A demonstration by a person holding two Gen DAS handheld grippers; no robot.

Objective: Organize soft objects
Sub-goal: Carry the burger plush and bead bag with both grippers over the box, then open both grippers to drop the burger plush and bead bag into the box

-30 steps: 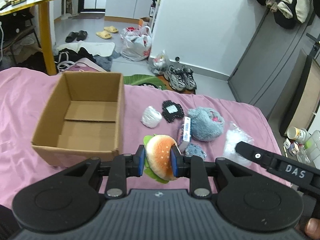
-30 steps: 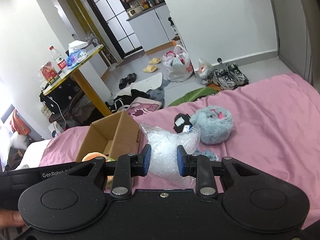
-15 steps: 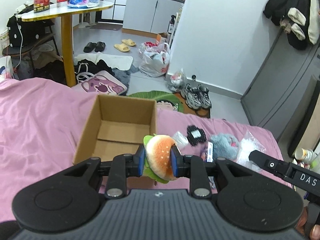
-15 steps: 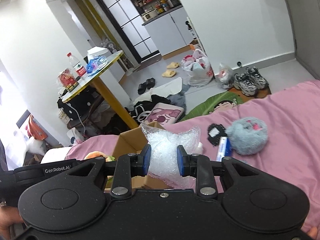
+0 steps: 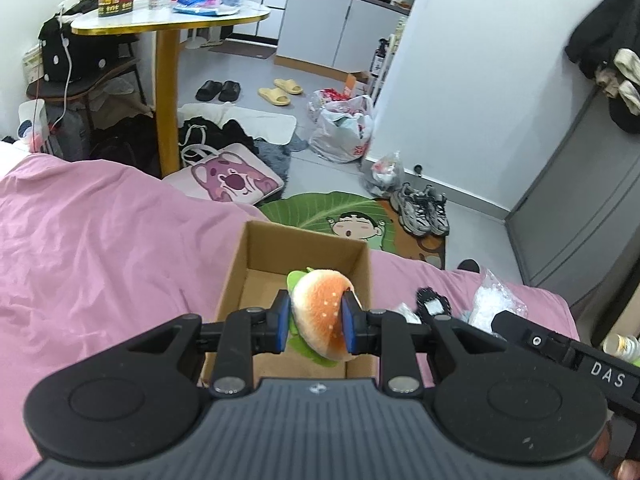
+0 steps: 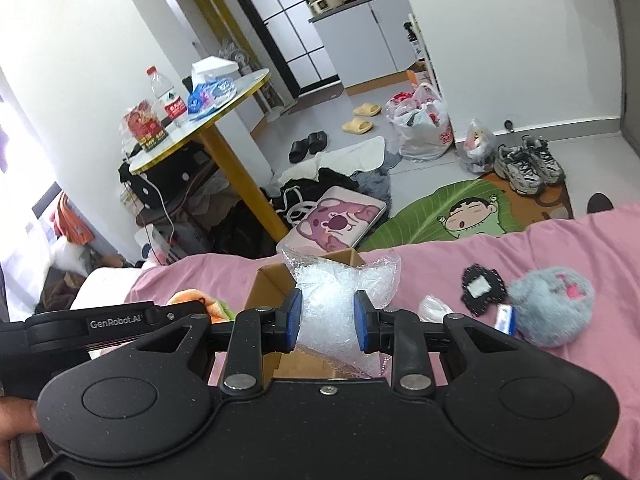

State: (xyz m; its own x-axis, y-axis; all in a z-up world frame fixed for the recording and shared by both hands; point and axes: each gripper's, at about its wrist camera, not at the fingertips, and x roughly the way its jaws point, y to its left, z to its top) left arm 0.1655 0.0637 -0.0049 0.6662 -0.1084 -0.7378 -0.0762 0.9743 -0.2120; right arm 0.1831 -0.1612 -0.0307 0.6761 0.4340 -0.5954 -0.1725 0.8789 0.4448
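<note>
My left gripper (image 5: pixel 313 323) is shut on a plush hamburger (image 5: pixel 322 314), orange bun with green lettuce, held above the open cardboard box (image 5: pixel 256 264) on the pink bed. My right gripper (image 6: pixel 327 322) is shut on a clear plastic bag of white filling (image 6: pixel 332 296), also over the box (image 6: pixel 268 280). On the bedspread to the right lie a grey fluffy plush (image 6: pixel 548 304), a black patch with a white label (image 6: pixel 480 288) and a small white bundle (image 6: pixel 434 304). The hamburger (image 6: pixel 196 300) shows at the left of the right wrist view.
The pink bedspread (image 5: pixel 100 240) stretches left of the box. Beyond the bed's edge the floor holds a leaf-shaped rug (image 5: pixel 320 212), sneakers (image 5: pixel 424 208), a pink bear cushion (image 5: pixel 228 178) and plastic bags (image 5: pixel 344 128). A yellow-legged table (image 5: pixel 168 92) stands at the back left.
Both grippers have risen and moved left with their loads; the box has come from the left to right under them. The loose items on the bed now lie further right.
</note>
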